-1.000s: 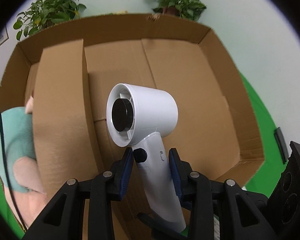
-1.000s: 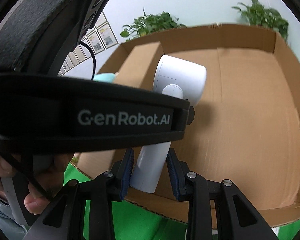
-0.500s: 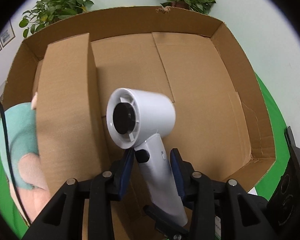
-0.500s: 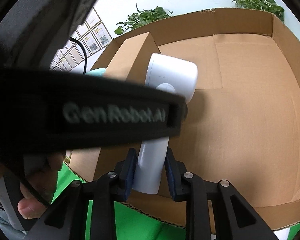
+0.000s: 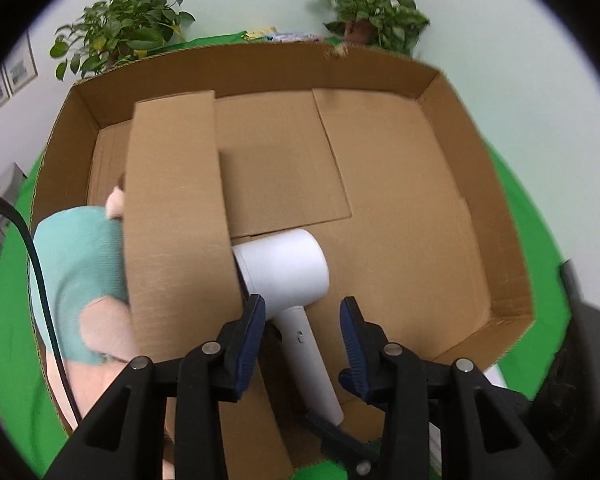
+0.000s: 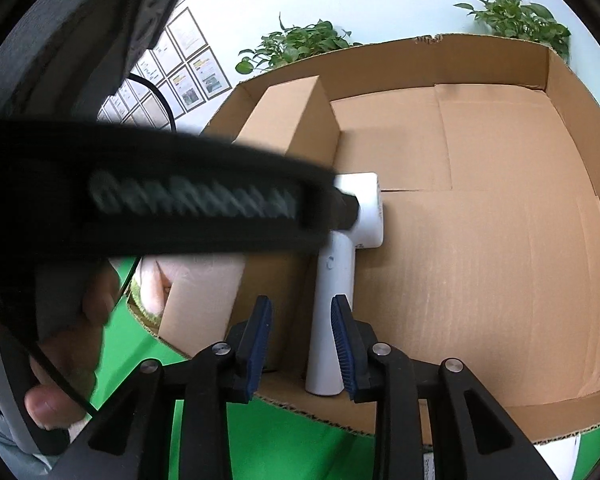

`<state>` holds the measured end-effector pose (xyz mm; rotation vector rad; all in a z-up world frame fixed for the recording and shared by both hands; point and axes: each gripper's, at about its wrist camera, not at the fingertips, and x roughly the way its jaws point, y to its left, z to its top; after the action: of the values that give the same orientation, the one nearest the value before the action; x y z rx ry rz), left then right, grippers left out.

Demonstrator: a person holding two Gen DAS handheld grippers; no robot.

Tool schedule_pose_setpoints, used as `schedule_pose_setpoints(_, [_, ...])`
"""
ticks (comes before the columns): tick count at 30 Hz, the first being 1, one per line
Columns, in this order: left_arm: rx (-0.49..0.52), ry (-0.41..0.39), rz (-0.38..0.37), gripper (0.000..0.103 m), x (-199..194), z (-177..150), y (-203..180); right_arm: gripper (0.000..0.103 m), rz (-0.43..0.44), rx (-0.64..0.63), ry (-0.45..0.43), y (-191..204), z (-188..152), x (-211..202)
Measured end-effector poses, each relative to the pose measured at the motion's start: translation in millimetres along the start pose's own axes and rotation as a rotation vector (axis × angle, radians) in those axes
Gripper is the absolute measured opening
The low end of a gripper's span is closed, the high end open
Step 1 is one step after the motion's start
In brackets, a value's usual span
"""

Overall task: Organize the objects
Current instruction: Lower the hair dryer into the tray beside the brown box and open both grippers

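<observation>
Dryer: white, lies in the box.
Left gripper: open, touches nothing.
Right gripper: open; handle between, at 12.

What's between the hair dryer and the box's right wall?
Nothing: only bare box floor lies between hair dryer and right wall, seen in both wrist views.
</observation>
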<state>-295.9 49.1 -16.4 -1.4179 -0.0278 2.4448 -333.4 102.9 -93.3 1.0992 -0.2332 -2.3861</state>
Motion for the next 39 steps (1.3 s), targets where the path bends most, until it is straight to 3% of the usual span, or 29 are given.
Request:
schedule_pose_setpoints(2, [-0.026,-0.010,-0.051,0.040,-10.6,-0.5,10.9,0.030,-0.015,0.026,0.009,-5.7,-1.6,3.5])
schedule_pose_setpoints(5, [-0.043,-0.071,-0.012,0.047,-30.6,-6.4,27.5,0.043,-0.106,0.062,-0.012,-21.4,-3.8,6.1])
schedule_pose_setpoints(8, [-0.064,-0.108,-0.008,0.048,-43.0,-16.4,42.3,0.045,-0.087,0.091,0.031,-31.1,3.2,19.3])
schedule_pose_setpoints(11, [-0.042,-0.102,0.028,0.048,-34.6,-23.0,41.6,0.045,-0.087,0.043,0.067,-29.9,16.5,38.7])
schedule_pose_setpoints(13, [-0.031,-0.110,0.051,0.048,-31.8,-30.6,43.7,0.035,-0.084,0.032,0.109,-22.5,19.3,48.6])
schedule_pose_setpoints(15, [-0.028,-0.124,0.043,0.048,-34.3,-36.1,44.5,0.024,-0.107,0.024,0.139,-6.4,-6.5,43.0])
schedule_pose_setpoints(21, [-0.061,-0.138,0.025,0.048,-36.1,-42.2,53.7,0.024,-0.151,0.028,0.144,16.7,-15.9,49.7])
schedule_pose_setpoints(23, [-0.101,-0.097,-0.003,0.048,-29.2,-44.6,61.4,0.024,-0.162,0.026,0.145,20.4,-13.1,54.4])
schedule_pose_setpoints(29, [-0.124,-0.115,-0.024,0.048,-30.0,-52.6,63.9,0.027,-0.183,0.014,0.136,33.3,-31.3,30.4])
schedule_pose_setpoints(32, [-0.103,-0.147,0.009,0.048,-38.8,-56.8,59.3,0.052,-0.218,-0.011,0.075,43.1,-38.1,3.2])
schedule_pose_setpoints(34, [-0.099,-0.170,0.024,0.048,-44.2,-59.8,57.7,0.091,-0.231,-0.034,-0.009,54.5,-47.7,-34.3])
schedule_pose_setpoints(36, [-0.106,-0.189,0.031,0.048,-49.4,-63.4,58.2,0.103,-0.240,-0.056,-0.078,59.2,-51.7,-56.9])
schedule_pose_setpoints(39, [-0.120,-0.231,0.037,0.048,-58.2,-69.4,56.8,0.102,-0.257,-0.074,-0.137,63.6,-62.6,-86.6])
